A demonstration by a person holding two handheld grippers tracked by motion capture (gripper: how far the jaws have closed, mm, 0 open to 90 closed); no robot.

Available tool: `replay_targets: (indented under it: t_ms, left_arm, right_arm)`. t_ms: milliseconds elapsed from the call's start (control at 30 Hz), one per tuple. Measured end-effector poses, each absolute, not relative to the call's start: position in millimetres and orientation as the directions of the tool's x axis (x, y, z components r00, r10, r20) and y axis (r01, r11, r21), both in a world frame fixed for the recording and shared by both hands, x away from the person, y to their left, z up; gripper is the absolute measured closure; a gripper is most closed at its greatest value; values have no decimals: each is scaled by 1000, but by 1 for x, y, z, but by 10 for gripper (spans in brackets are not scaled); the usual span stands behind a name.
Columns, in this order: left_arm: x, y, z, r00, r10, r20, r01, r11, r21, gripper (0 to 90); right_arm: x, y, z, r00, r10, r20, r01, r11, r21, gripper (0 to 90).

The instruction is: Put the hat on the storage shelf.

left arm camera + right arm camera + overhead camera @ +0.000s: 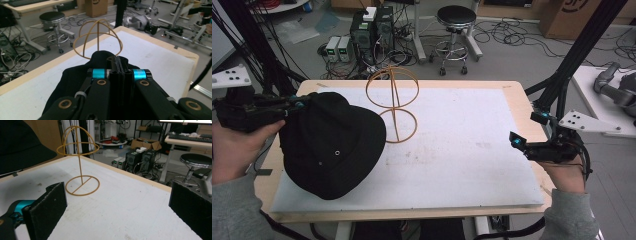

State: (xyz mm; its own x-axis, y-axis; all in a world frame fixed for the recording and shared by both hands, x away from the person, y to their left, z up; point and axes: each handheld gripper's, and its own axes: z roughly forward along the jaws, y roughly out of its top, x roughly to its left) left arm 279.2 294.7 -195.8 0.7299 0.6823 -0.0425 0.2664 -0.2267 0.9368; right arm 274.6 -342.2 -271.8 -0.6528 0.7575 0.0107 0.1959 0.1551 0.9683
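Grey floor (512, 55) strewn with tangled black cables (497, 30). Round black stool (456, 17) on a chrome wheeled base beyond the table's far edge. Two dark computer towers (372, 27) side by side, small pale boxes (338, 47) beside them. Cardboard box (572, 15) far right. Pale desk with keyboard (190, 137) behind. Even indoor light, no hard shadows.

Black bucket hat (329, 145), brim pinched, hanging lifted beside wire hat stand (393, 102)
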Motion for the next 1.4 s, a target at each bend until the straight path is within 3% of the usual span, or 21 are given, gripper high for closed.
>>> replay_targets:
  t_ms: [500, 733, 1400]
  left_arm:
    - [283, 276, -130, 749, 661, 52, 176, -275, 945, 890]
    - [298, 268, -106, 754, 653, 68, 118, -236, 965, 890]
    - [381, 212, -99, 791, 607, 78, 95, -248, 964, 889]
  right_arm:
    - [274, -350, -270, -649, 761, 16, 179, 132, 975, 12]
    - [271, -356, -268, -642, 767, 25, 178, 117, 977, 12]
    - [264, -370, -283, -626, 780, 24, 231, 156, 960, 12]
